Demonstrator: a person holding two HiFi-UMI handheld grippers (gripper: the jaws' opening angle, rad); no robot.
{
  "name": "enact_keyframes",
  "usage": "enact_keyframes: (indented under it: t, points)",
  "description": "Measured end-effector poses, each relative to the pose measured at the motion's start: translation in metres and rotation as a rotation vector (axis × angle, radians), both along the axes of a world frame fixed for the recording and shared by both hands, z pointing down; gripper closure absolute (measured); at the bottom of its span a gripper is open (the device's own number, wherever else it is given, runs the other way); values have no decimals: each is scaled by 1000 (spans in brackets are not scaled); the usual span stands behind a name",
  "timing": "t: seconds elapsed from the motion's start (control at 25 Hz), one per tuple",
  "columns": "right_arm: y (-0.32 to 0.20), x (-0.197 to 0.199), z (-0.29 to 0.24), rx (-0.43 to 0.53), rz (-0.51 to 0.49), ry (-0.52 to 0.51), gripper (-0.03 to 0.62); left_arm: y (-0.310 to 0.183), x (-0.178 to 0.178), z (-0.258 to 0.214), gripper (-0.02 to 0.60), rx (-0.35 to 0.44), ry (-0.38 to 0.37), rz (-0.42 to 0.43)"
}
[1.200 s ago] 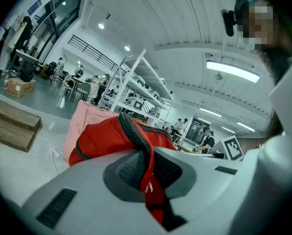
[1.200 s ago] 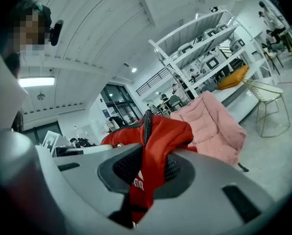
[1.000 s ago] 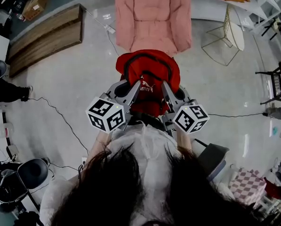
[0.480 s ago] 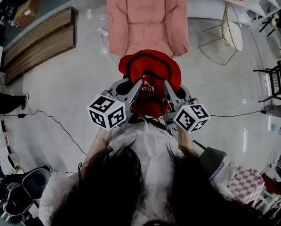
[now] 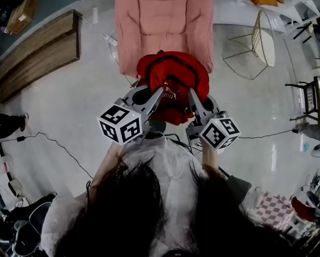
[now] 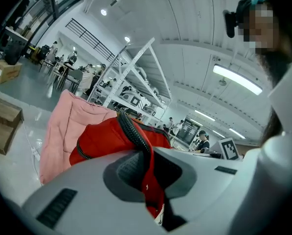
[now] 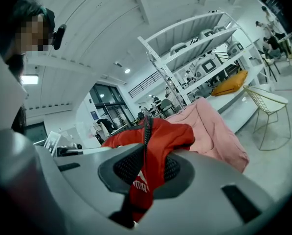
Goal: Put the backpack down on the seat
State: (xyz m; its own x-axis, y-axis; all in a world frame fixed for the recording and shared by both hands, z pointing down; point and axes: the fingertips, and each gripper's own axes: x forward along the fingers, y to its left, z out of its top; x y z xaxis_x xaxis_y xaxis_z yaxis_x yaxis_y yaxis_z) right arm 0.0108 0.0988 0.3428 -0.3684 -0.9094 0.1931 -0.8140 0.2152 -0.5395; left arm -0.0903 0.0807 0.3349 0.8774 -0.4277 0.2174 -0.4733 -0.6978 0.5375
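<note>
Left hand-held gripper and right hand-held gripper are each pinching the red fabric backpack (contents not visible), which is hanging at the near edge of the pink padded seat.

- Grey bodies and jaws: left gripper and right gripper.
- White with black square markers: the cube on each gripper.
- Red, with black zip piping and a white logo: backpack between the jaws.
- Pale pink: seat just beyond the grippers.
- Glossy pale grey: floor beneath them.
</note>
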Motion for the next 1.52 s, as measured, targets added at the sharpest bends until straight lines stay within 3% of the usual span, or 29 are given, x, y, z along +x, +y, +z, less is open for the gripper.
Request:
enact_keyframes:
  t: [0.4,1.0,1.52]
  points:
    - [-50,1,5,-25,20,-16,533,-52,1,2,540,14,-15,11]
    - [-129,11,21,-65,-45,-5,533,-126,8,19,540,-23,-19,-56]
    - [-267,47,73,-184,-197,-10,533,-256,44,69,540,-156,-117,-171]
